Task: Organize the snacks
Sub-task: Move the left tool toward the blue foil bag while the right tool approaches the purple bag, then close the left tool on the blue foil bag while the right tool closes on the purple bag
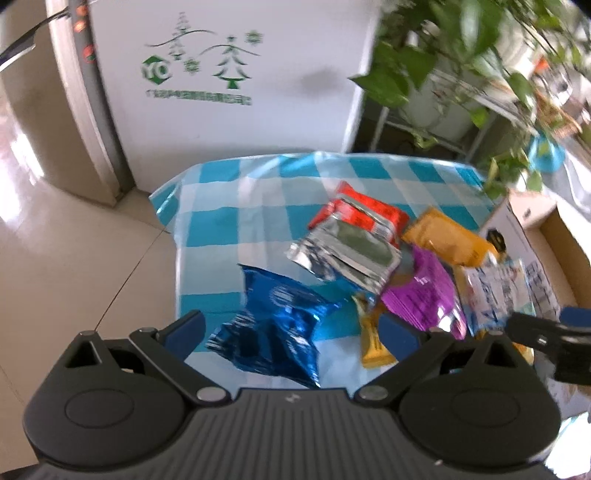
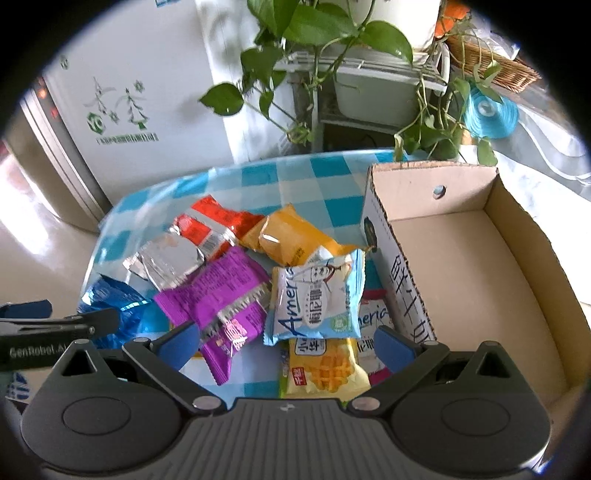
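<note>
my left gripper (image 1: pixel 291 325) hangs with its fingers spread wide and nothing between them, low over the near edge of the checked tablecloth (image 1: pixel 221 229), and the blue foil packet (image 1: pixel 273 325) lies right in the gap at 12 o'clock, so i judge it the natural first pick for this hand. my right gripper (image 2: pixel 288 339) is likewise open and empty, poised above the yellow waffle packet (image 2: pixel 325 369) and the pale blue-and-white packet (image 2: pixel 317 295), which sits on top of the others and so looks easiest to lift cleanly. the purple packet (image 2: pixel 218 299) lies at 11 o'clock of the right gripper, overlapping its neighbours. farther out at 11 to 12 o'clock the silver packet (image 2: pixel 166 262), the red packet (image 2: pixel 214 225) and the orange packet (image 2: pixel 288 236) are heaped loosely together, touching. the cardboard box (image 2: pixel 517 229) stands open at 1 to 3 o'clock of the right gripper, just beside the pile and with nothing in it that i can see, which i take as where the snacks are meant to go; none is in it yet. beyond the table stand a white cabinet (image 1: pixel 229 74) and a trailing green plant (image 2: pixel 325 33).
</note>
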`<state>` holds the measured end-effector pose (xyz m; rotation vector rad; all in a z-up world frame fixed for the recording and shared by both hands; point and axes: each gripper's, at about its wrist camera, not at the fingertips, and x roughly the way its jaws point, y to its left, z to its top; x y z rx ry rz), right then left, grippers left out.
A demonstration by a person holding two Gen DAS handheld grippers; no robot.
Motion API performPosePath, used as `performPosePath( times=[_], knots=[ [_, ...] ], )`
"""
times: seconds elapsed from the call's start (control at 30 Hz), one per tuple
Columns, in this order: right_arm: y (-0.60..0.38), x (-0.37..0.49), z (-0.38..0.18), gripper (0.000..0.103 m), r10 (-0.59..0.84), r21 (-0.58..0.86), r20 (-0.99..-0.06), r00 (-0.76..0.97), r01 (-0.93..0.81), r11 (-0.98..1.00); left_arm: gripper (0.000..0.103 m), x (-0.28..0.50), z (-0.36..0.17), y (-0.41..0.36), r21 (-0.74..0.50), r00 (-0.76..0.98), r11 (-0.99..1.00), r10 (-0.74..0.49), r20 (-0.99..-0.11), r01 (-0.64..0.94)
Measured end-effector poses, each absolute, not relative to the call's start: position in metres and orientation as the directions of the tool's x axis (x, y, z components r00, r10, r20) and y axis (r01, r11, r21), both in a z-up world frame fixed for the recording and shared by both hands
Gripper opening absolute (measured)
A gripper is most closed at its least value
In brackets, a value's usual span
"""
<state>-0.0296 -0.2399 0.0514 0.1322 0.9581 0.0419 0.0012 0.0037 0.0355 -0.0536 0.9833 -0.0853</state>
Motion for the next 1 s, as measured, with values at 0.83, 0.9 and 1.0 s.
performPosePath(
  times=[0.83,0.9,1.0],
  knots=[
    [-0.253,-0.034,0.053,0.097,0.290,0.302,-0.753,0.591,-0.082,0.950,0.099,0.019,-0.005,0.009,-0.037,0.531,0.997,-0.064,-0.845,0.062],
    [-0.256,-0.031,0.050,0.097,0.316,0.349,-0.752,0.578,-0.056,0.935,0.099,0.020,-0.009,0.007,-0.021,0.531,0.997,-0.057,-0.845,0.074],
    [-0.257,-0.025,0.044,0.097,0.352,0.415,-0.755,0.553,-0.013,0.910,0.099,0.021,-0.014,0.005,-0.005,0.532,0.997,-0.046,-0.846,0.079]
  ],
)
